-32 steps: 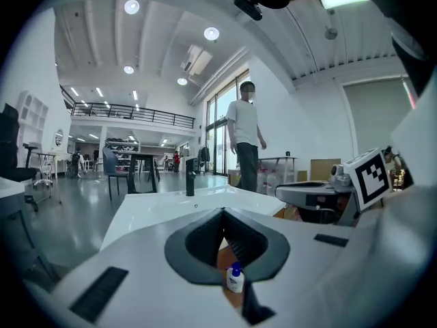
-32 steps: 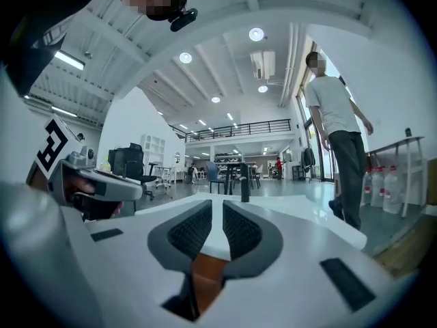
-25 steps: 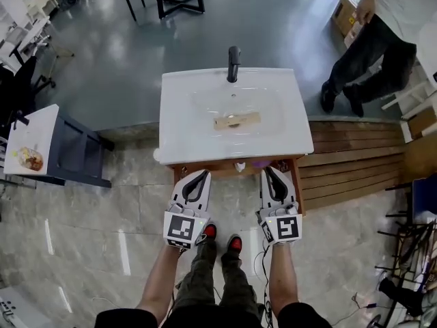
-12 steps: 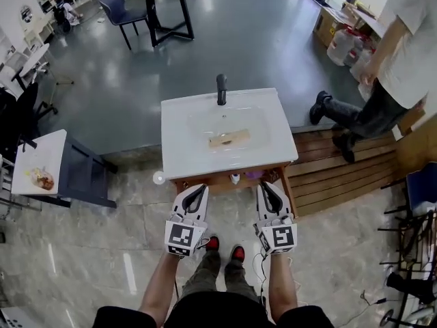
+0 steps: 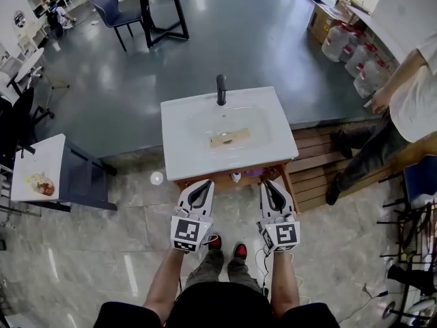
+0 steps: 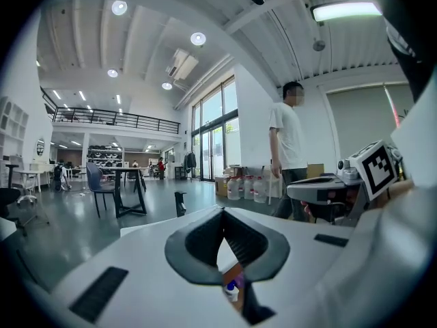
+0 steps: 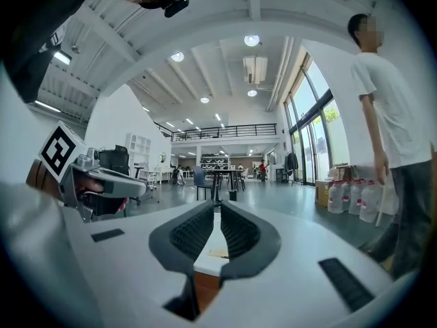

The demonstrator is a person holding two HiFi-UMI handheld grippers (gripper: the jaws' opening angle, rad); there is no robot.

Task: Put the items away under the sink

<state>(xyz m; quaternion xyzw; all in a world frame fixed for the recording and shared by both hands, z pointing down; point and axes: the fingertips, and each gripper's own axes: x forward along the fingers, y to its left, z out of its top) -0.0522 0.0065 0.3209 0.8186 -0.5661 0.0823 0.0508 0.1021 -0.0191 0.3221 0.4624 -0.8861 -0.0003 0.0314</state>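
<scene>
Small bottles (image 5: 235, 177) sit on the brown wooden shelf (image 5: 217, 181) under the white sink (image 5: 183, 149); the left gripper (image 5: 205, 184) and right gripper (image 5: 266, 184) have lifted, closed and empty, so tidying looks done.

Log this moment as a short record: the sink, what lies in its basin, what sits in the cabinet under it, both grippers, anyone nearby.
sink: white, with a black faucet at the back, on a wooden cabinet
in basin: one flat tan item, kind unclear
under sink: small white bottle and a purple thing show inside
left gripper: shut, empty, in front of the cabinet
right gripper: shut, empty, beside the left one
bystander: person standing to the right of the sink
</scene>
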